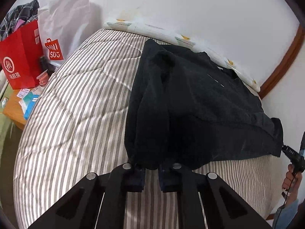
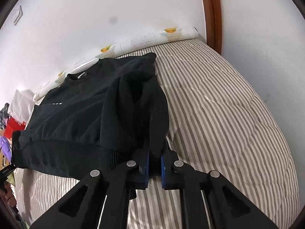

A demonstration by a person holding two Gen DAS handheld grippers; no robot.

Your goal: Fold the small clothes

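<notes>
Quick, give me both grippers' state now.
Left gripper: shut on the black sweatshirt hem corner.
Right gripper: shut on its other corner.

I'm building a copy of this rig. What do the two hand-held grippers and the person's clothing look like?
Each hand-held gripper, left and right, has black angular linkage arms with silver round pivot pins and blue pads. A thin black cable runs past a light blue sleeve.

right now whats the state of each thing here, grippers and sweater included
black sweater: on the striped bed, sleeves folded inward, bottom hem lifted at both corners
left gripper: shut on the sweater's hem corner
right gripper: shut on the other hem corner
red paper bag: upright, stuffed with clothes
</notes>
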